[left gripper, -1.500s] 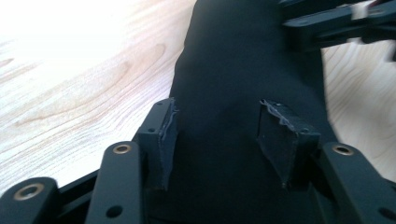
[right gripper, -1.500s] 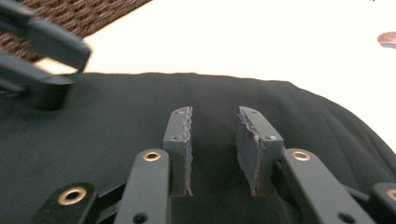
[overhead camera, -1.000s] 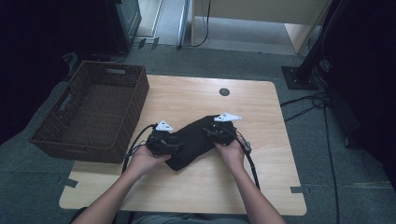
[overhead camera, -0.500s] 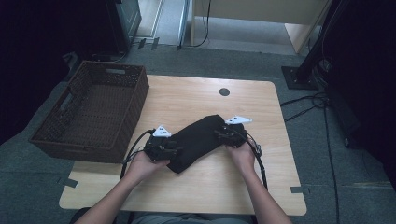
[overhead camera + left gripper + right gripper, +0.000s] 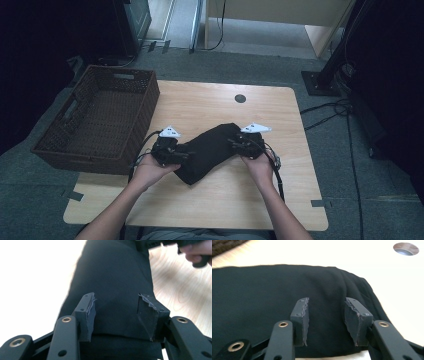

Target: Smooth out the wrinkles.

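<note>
A folded black cloth (image 5: 210, 150) lies slantwise on the wooden table (image 5: 215, 105). My left gripper (image 5: 182, 155) is at its near left end and my right gripper (image 5: 235, 145) at its far right end. In the left gripper view the jaws (image 5: 116, 307) have just been opening. The cloth (image 5: 112, 277) lies flat between the pads, which do not press on it. In the right gripper view the jaws (image 5: 325, 312) stand apart over the cloth (image 5: 262, 295) with no fold pinched between them.
A dark wicker basket (image 5: 80, 160) stands on the table's left side, close to the left hand. A round cable hole (image 5: 240, 98) sits near the table's far edge. The right hand (image 5: 195, 250) shows at the top of the left gripper view.
The right gripper has shifted a little to the right along the cloth's end. The left gripper has lifted slightly at the cloth's left end. The cloth stays in about the same place.
</note>
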`<control>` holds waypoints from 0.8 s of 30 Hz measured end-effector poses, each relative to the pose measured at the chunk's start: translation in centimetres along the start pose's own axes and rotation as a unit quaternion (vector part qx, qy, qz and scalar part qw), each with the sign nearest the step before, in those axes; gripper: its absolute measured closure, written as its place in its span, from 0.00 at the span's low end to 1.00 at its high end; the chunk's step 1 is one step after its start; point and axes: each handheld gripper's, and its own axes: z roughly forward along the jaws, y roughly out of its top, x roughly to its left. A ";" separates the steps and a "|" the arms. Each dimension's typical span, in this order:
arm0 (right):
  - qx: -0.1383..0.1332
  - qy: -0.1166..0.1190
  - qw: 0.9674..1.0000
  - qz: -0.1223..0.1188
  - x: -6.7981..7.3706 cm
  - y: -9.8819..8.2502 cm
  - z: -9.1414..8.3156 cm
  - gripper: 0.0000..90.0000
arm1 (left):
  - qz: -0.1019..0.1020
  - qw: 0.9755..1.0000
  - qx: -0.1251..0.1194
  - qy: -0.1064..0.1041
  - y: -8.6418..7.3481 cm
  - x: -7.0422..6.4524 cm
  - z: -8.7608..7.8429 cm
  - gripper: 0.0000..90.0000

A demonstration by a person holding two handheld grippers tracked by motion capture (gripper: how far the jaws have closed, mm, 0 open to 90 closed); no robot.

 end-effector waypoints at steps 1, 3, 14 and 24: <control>-0.003 0.000 1.000 -0.001 0.2 0.0 -0.1 0.61 | 0.003 1.000 0.001 0.004 0.4 0.2 -0.1 0.52; -0.005 0.005 1.000 0.002 0.7 0.2 -0.2 0.61 | -0.003 1.000 0.002 0.001 1.0 0.8 -0.1 0.51; -0.010 0.035 0.999 -0.010 3.6 0.0 0.8 0.59 | -0.016 1.000 0.009 -0.006 2.5 3.8 2.6 0.50; -0.007 0.040 0.999 -0.016 4.2 -1.5 1.8 0.58 | -0.009 0.999 0.041 -0.024 1.5 3.0 4.9 0.54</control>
